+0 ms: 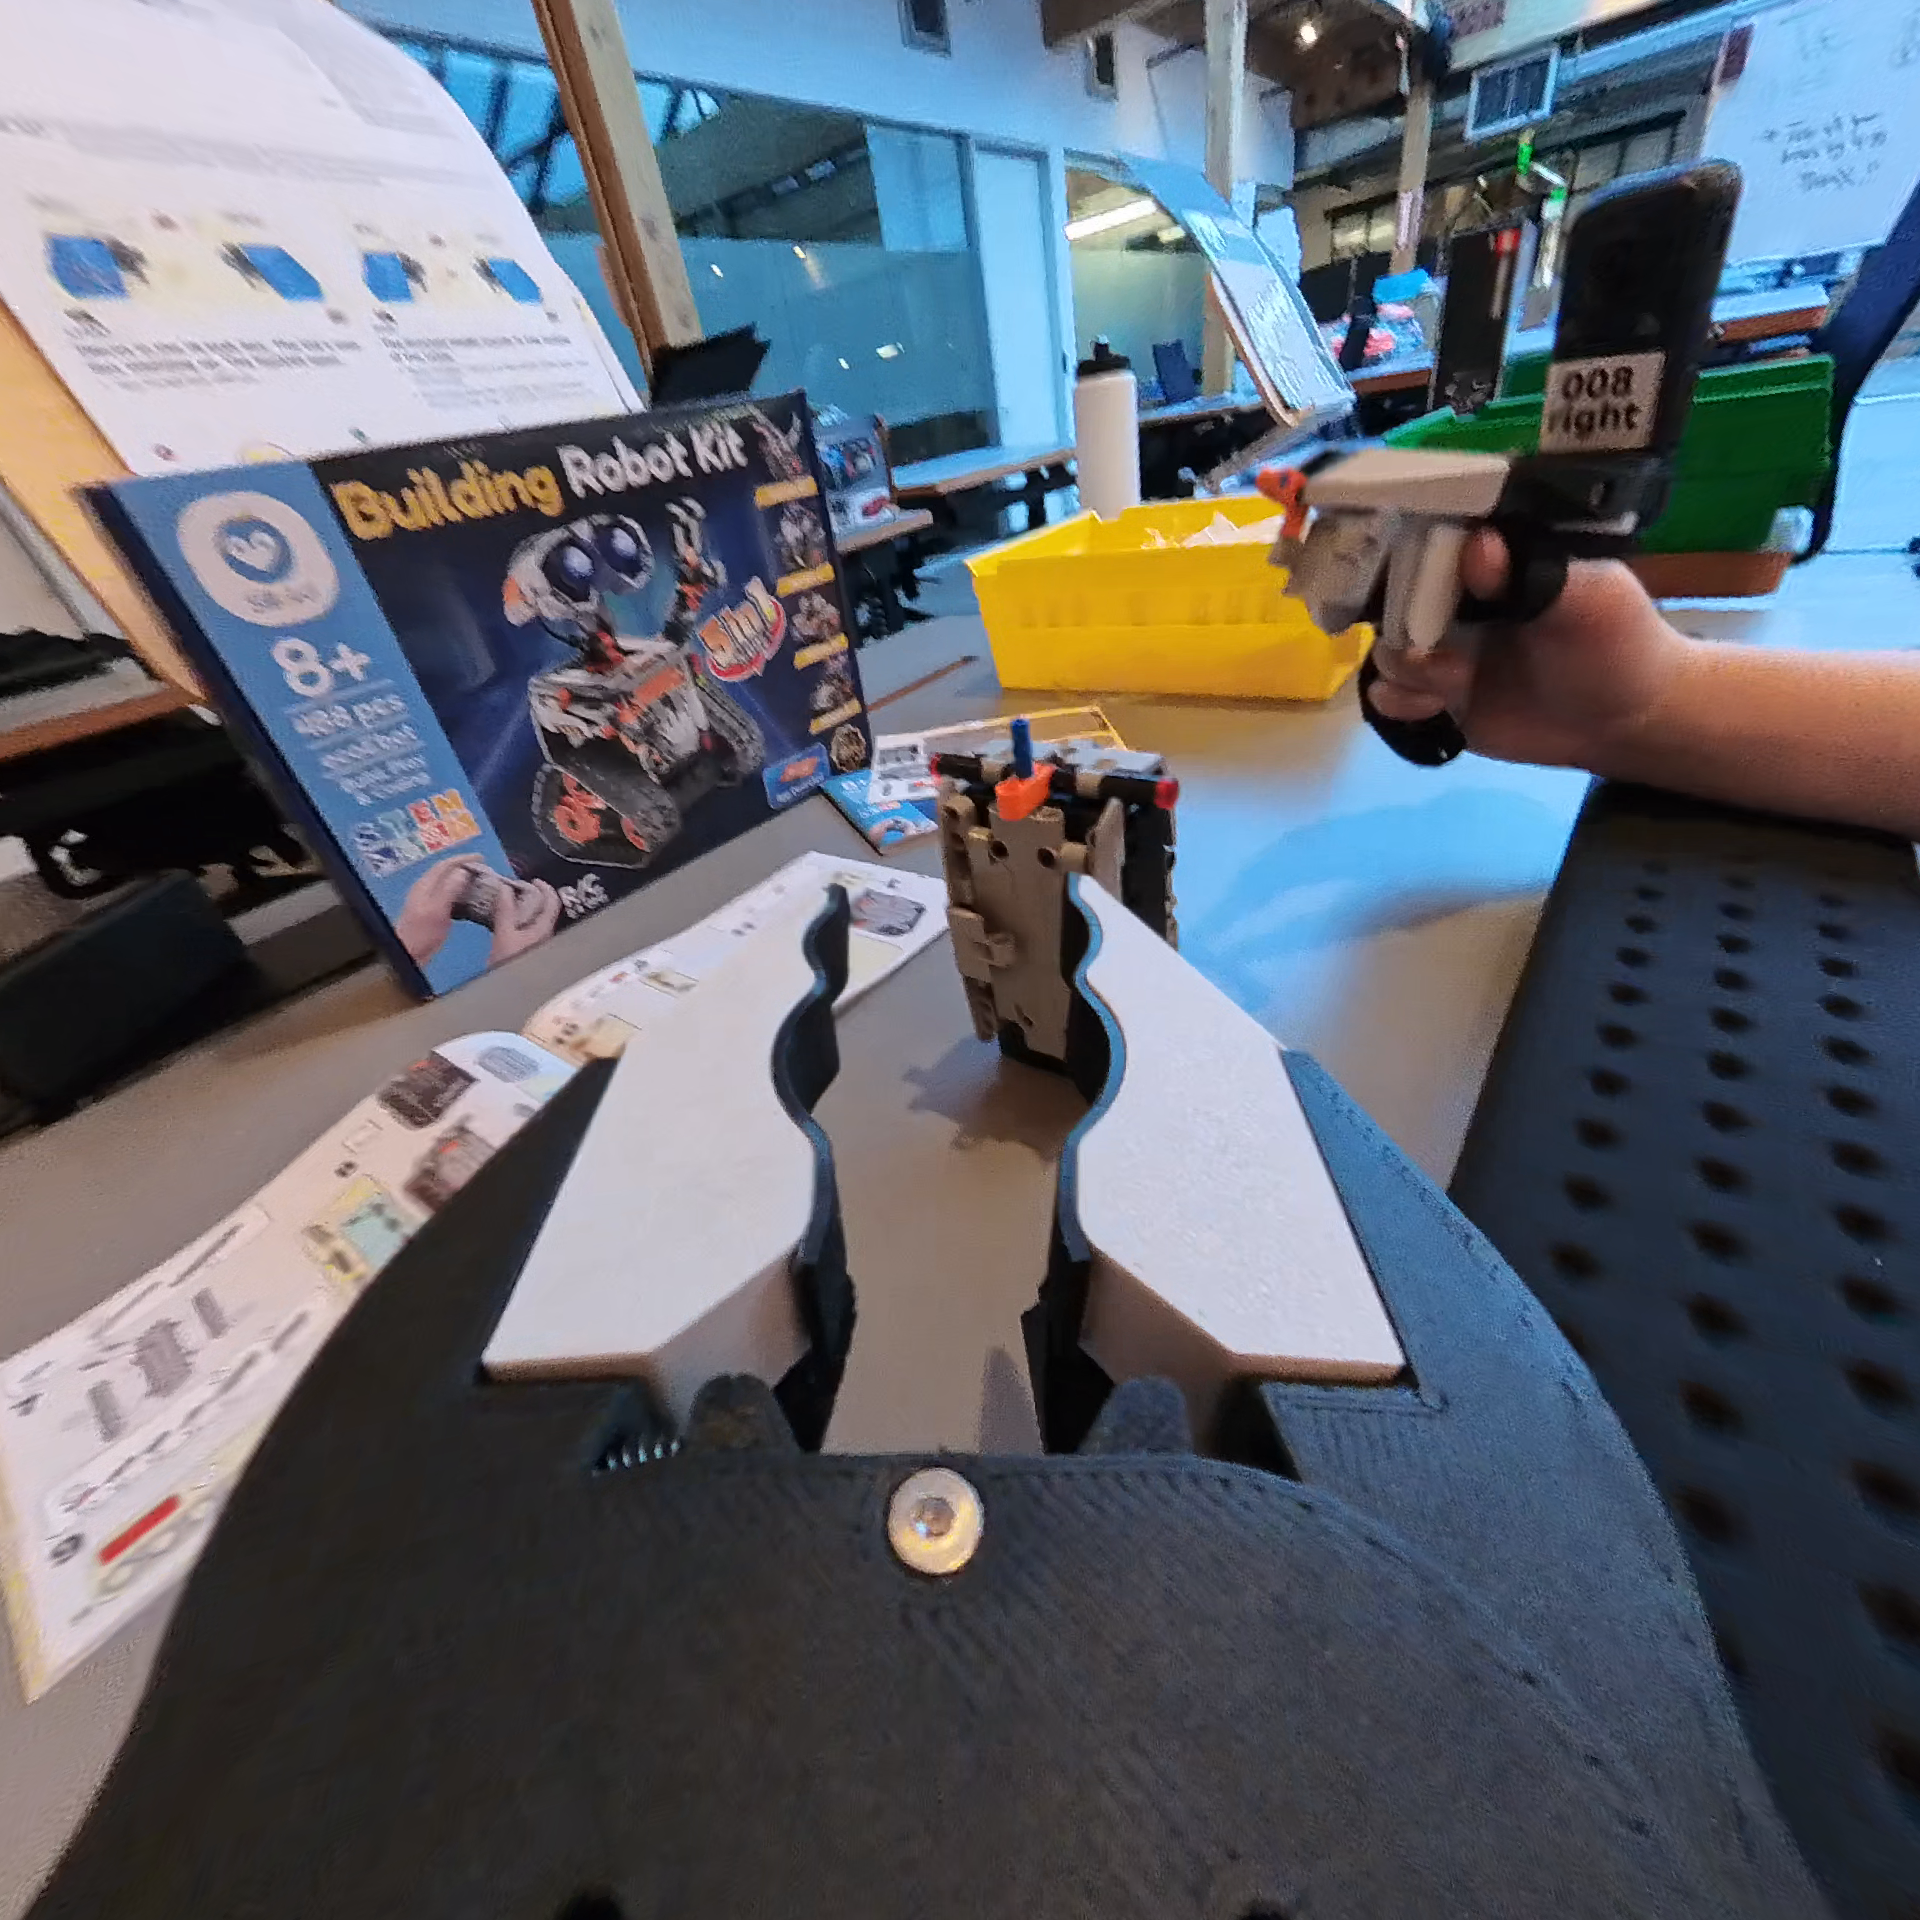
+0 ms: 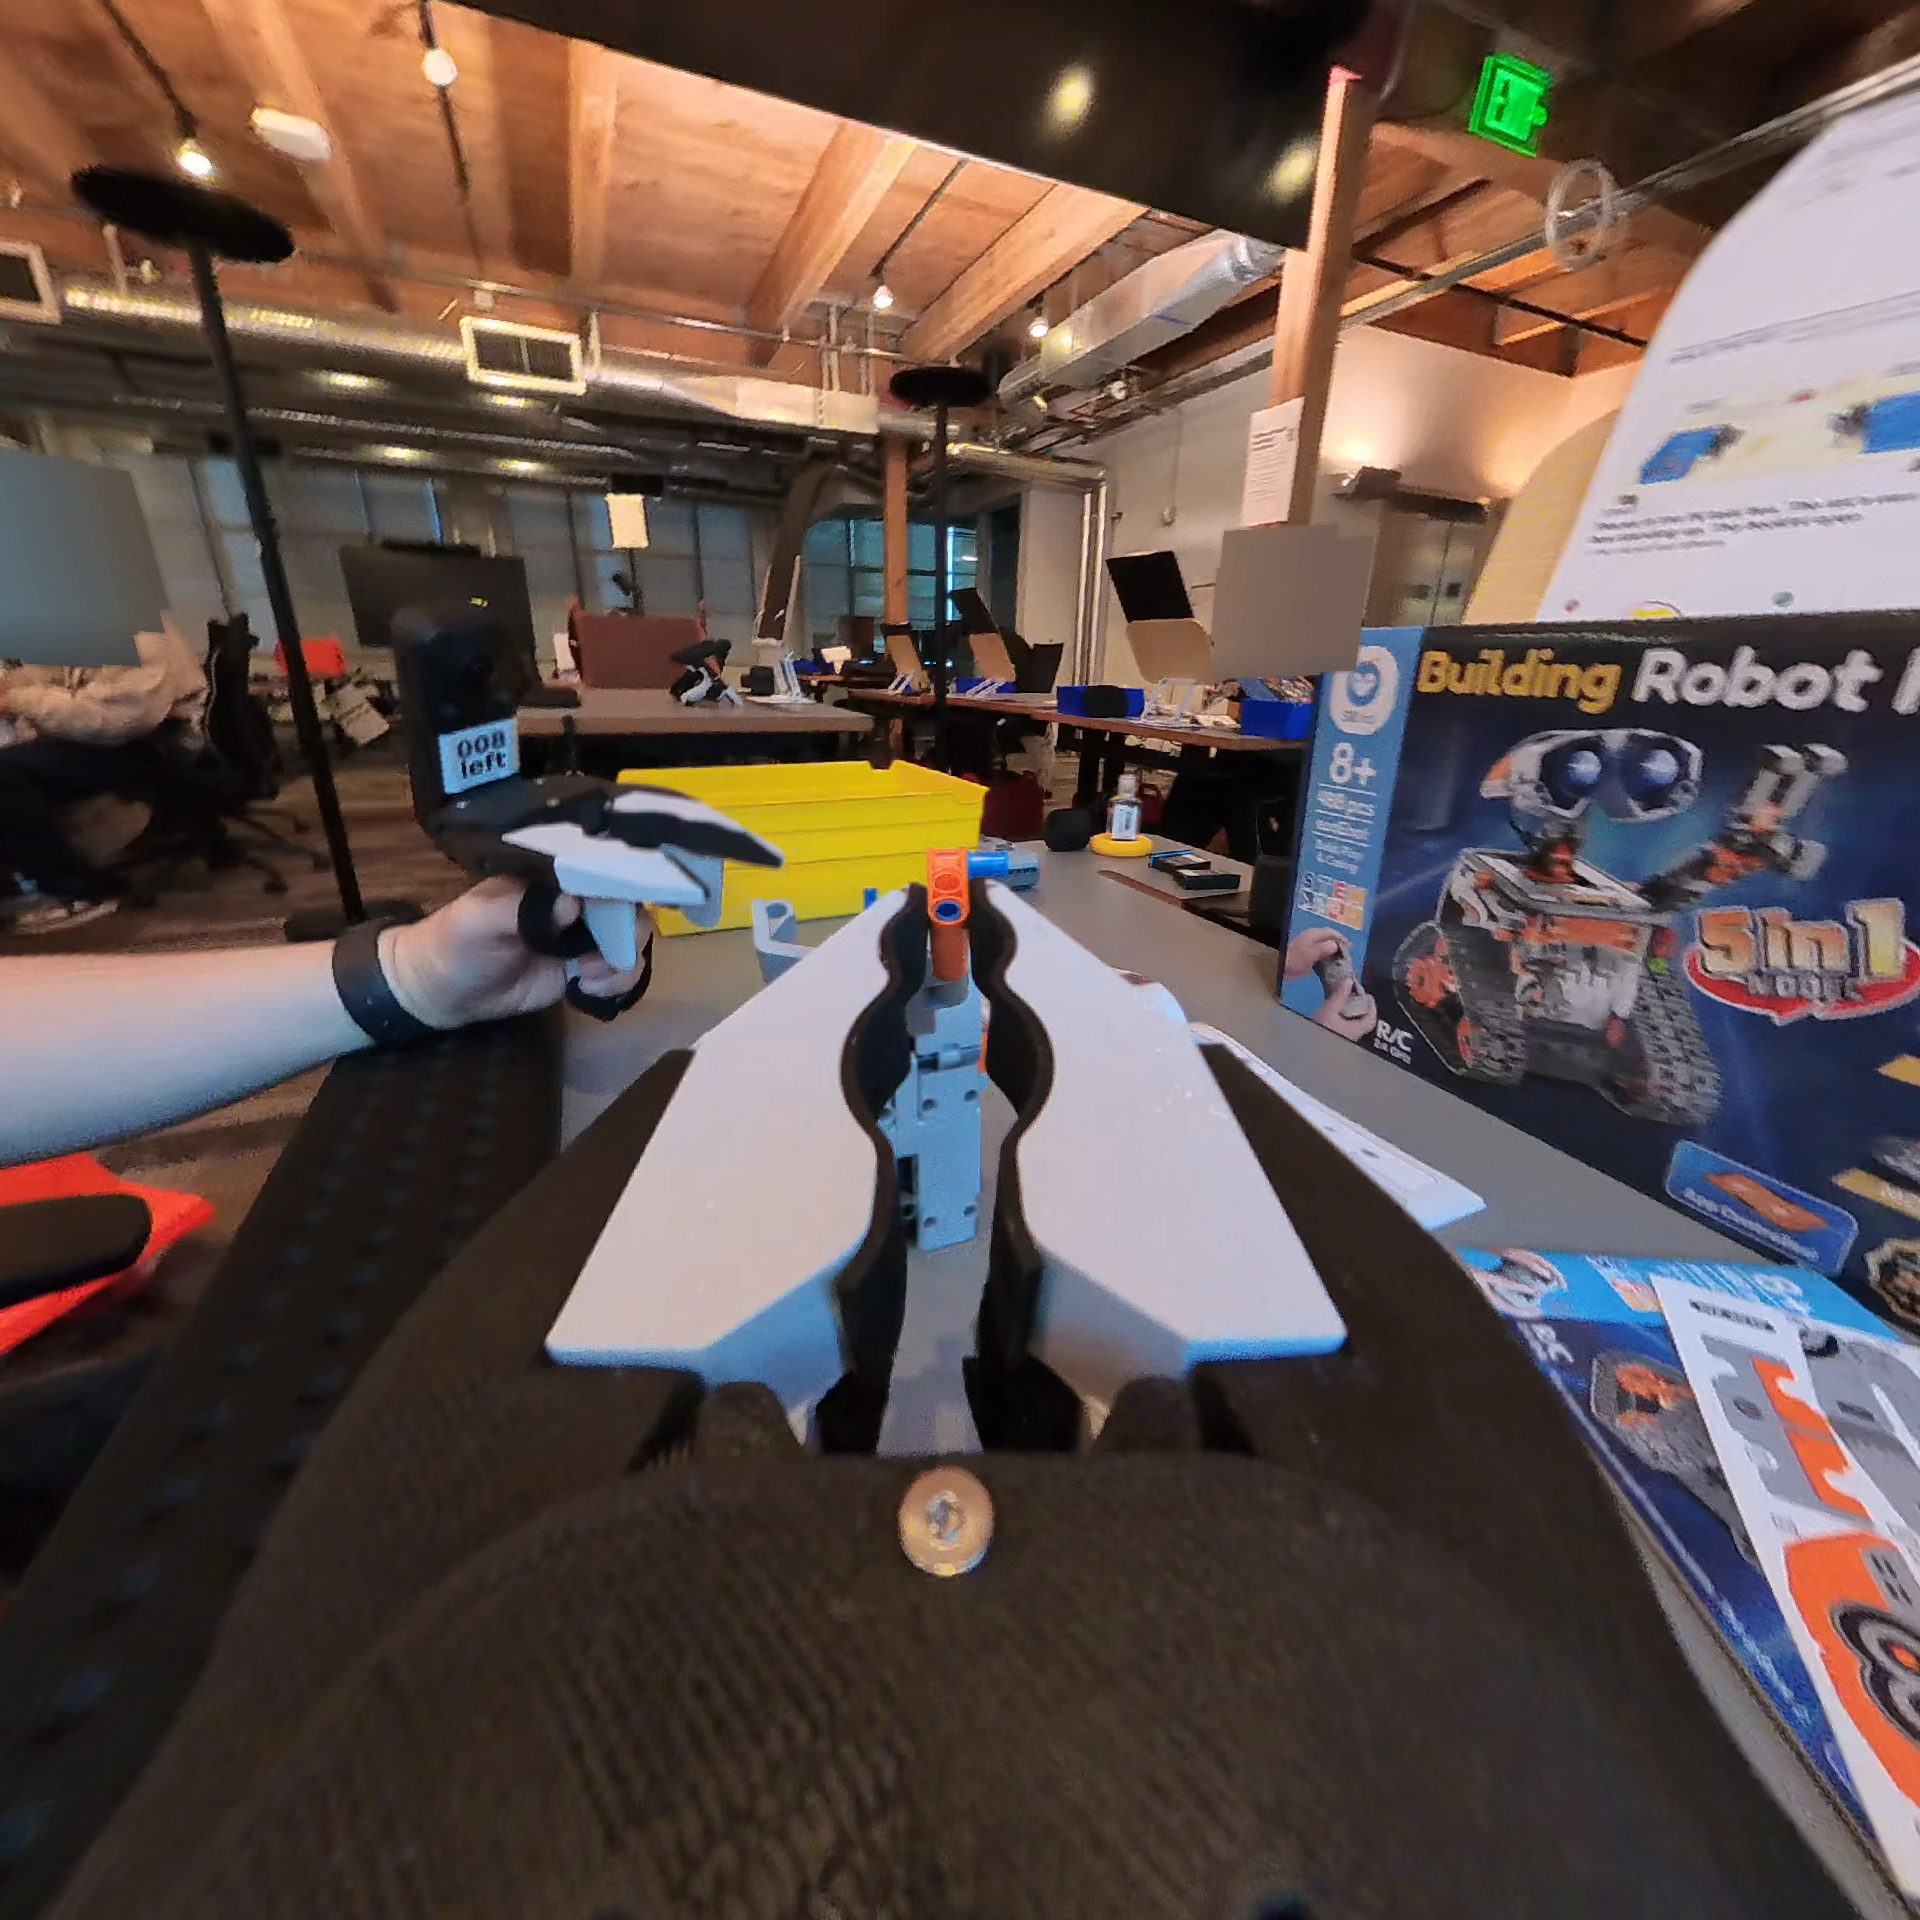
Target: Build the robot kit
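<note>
My left gripper [image 1: 956,909] is open and low over the grey table [image 1: 1351,935]. A grey brick assembly [image 1: 1023,914], with a black beam, an orange connector and a blue pin on top, stands on the table just inside the right fingertip; the left finger stands apart from it. My right gripper [image 2: 948,920] is shut on a grey brick piece [image 2: 935,1122] with an orange connector [image 2: 948,914] and a blue pin at its tip. It hangs in the air at the right of the left wrist view [image 1: 1311,525]. The left gripper [image 2: 717,847] shows empty in the right wrist view.
A blue robot kit box [image 1: 499,665] stands at the back left, with an open instruction booklet [image 1: 312,1226] in front. A yellow bin [image 1: 1143,613] sits behind. A black perforated surface [image 1: 1714,1143] borders the table. A sticker sheet [image 2: 1818,1507] lies at the right.
</note>
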The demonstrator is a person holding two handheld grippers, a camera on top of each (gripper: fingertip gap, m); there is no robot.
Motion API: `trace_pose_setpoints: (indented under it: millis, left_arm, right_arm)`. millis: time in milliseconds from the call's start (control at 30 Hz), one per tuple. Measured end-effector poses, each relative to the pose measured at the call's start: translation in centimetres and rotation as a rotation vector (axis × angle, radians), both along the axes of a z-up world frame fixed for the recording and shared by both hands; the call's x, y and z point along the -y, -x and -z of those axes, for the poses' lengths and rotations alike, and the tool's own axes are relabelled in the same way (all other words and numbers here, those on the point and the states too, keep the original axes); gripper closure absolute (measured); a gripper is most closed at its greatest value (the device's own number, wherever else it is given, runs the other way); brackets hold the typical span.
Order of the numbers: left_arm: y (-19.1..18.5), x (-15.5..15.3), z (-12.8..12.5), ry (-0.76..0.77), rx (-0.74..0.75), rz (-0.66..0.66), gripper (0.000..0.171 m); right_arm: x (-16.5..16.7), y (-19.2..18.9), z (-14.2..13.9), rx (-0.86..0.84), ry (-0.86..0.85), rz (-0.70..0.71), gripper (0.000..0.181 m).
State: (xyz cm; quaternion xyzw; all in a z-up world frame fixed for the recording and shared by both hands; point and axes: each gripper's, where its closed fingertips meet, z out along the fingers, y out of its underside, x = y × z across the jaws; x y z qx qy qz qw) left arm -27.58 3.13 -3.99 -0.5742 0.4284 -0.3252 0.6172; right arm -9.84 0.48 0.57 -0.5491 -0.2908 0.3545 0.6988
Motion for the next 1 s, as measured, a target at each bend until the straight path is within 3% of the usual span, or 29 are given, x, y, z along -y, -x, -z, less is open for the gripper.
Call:
trace_pose_setpoints:
  millis: [100,267,400,533,833,1000]
  left_arm:
    - [-2.4,0.9,2.5,0.074,-0.112,0.076,0.142]
    - [-5.9,1.7,3.6,0.22,-0.104,0.136,0.132]
    - [-6.5,0.4,4.8,0.149,-0.187,0.067,0.149]
    - [-6.6,0.1,5.4,0.155,-0.211,0.079,0.162]
    - [-7.3,0.9,6.1,0.156,-0.246,0.14,0.164]
    - [-6.9,0.4,6.0,0.172,-0.238,0.116,0.162]
  right_arm:
    - [-0.2,-0.4,0.6,-0.036,0.07,-0.008,0.175]
    - [0.1,0.2,2.1,-0.012,0.123,0.028,0.174]
    - [1.2,0.5,2.6,-0.034,0.153,0.04,0.174]
    - [2.0,0.3,2.8,-0.054,0.173,0.062,0.175]
    - [2.4,-0.1,3.2,-0.072,0.198,0.135,0.175]
    - [3.8,2.1,3.4,-0.039,0.208,0.017,0.175]
